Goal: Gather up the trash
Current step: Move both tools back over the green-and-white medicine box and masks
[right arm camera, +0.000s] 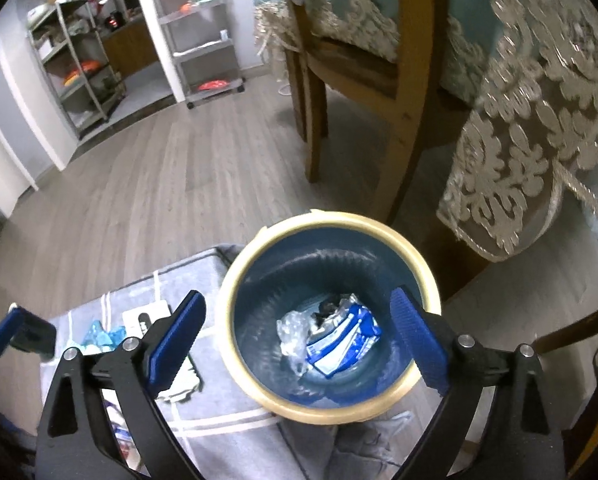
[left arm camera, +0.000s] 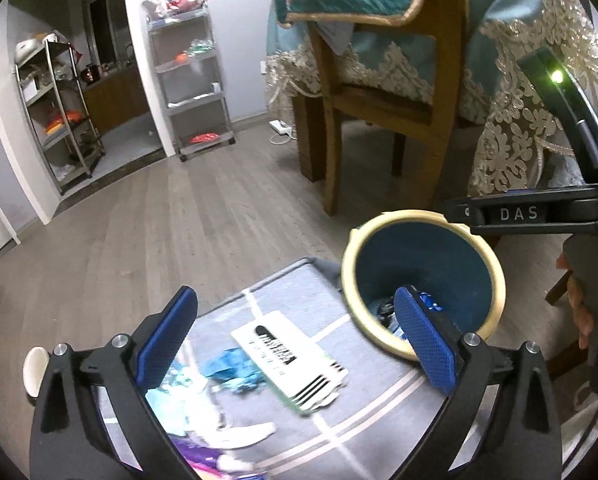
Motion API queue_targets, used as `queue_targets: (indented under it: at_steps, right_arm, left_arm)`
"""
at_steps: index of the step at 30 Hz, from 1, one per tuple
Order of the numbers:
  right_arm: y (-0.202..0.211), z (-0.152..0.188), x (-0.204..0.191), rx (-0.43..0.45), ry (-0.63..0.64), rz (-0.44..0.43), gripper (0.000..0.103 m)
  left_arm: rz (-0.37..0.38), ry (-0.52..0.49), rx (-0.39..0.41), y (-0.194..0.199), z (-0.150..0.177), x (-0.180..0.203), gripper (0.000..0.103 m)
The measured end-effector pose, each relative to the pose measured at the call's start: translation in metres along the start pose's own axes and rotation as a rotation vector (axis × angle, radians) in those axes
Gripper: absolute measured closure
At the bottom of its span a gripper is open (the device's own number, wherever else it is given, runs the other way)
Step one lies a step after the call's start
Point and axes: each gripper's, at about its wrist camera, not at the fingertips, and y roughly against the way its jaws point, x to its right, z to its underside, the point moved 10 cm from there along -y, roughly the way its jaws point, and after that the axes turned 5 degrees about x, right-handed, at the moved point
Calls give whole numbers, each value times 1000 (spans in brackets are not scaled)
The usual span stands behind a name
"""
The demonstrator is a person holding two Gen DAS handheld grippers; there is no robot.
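A blue bin with a cream rim (right arm camera: 413,254) stands on the floor at the corner of a grey mat (right arm camera: 235,436); it also shows in the left wrist view (left arm camera: 487,256). Inside lie a blue-and-white wrapper (right arm camera: 341,344) and clear plastic (right arm camera: 293,330). My right gripper (right arm camera: 299,334) is open and empty above the bin mouth. My left gripper (left arm camera: 295,328) is open and empty above the mat, over a white-and-black carton (left arm camera: 295,364), a blue wrapper (left arm camera: 231,364) and pale wrappers (left arm camera: 179,396). The right gripper's body (left arm camera: 519,214) shows beyond the bin.
A wooden chair (left arm camera: 383,108) and a table with a teal lace cloth (right arm camera: 531,128) stand right behind the bin. Metal shelf racks (left arm camera: 191,80) line the far wall. Wood floor (left arm camera: 159,220) lies to the left.
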Motion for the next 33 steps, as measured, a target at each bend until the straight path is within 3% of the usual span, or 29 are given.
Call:
queue_targets:
  at_steps: [10,18,23,28,33]
  right_arm:
    - [-8,2,-54,3,59,-63,9]
    - [-11,23,-128,-33,169,-168,9]
    - [-23,42,-160,-62,305,-177,9]
    - [-43,61,-170,-130,337,-158,9]
    - [-56,77,-171,-167,370,-138,9]
  left_arm:
    - [-104,-8,28,48,23,-94,6]
    - [-189,144,16,56,45,-176,6]
    - [-209,196,-55,35,76,-203,6]
    - [-202,176,-171,2,115,-210,6]
    - [-185,219,-213,-13,133,-216,6]
